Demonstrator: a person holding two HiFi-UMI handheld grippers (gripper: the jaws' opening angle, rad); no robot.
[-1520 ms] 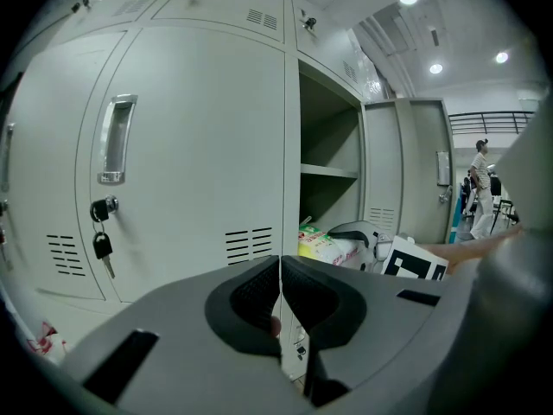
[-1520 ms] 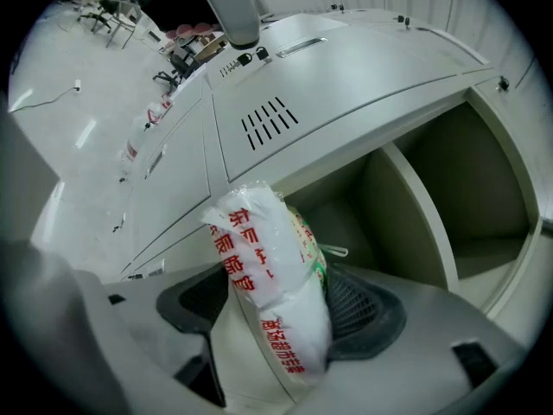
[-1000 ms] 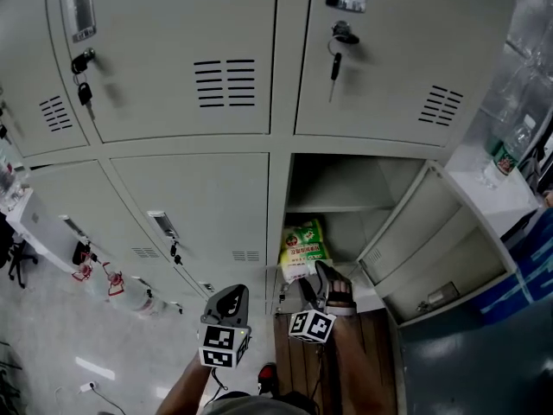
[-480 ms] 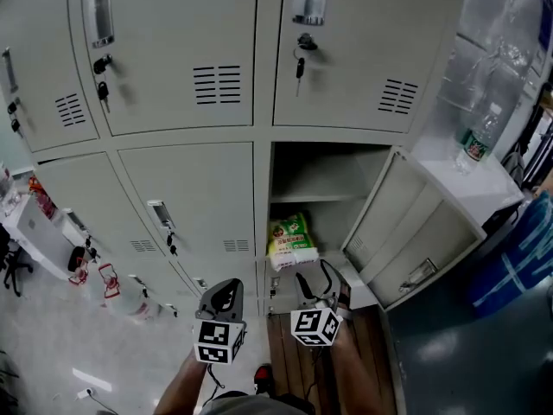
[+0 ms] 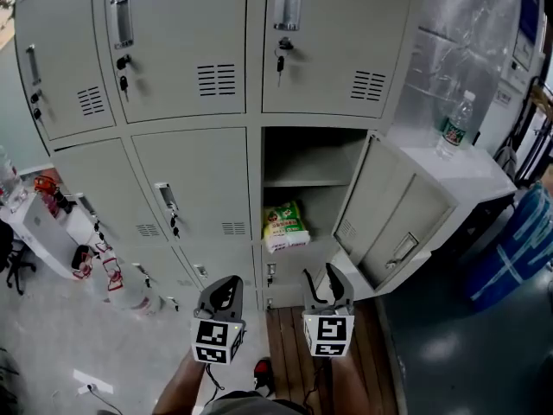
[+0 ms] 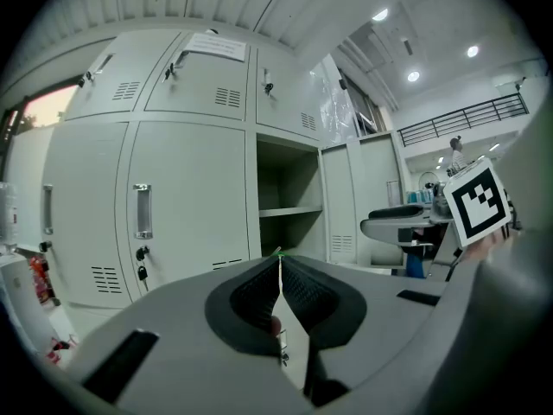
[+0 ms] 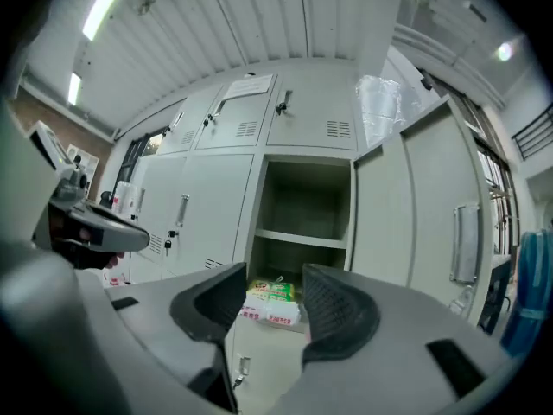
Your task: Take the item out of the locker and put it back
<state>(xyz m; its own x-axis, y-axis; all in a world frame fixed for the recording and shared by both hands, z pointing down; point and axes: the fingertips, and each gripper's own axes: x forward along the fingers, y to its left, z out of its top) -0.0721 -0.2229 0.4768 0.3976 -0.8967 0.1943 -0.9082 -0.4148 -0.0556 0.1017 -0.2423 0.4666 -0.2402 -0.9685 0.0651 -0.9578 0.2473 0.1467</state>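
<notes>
Bag (image 5: 285, 226) in locker (image 5: 311, 156), white end frontward, green end inward; right tool (image 5: 320, 277) closing empty before locker, left tool (image 5: 228, 284) shut.

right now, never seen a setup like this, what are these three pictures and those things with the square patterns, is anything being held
No robot here: a person holds a two-jaw gripper in each hand, and the patterned cubes are part of them. One picture comes from a head camera looking down, the others from cameras on each gripper. The left gripper is shut and empty. The right gripper has jaws apart and closing, with nothing between them. A green bag lies inside the open locker ahead.
</notes>
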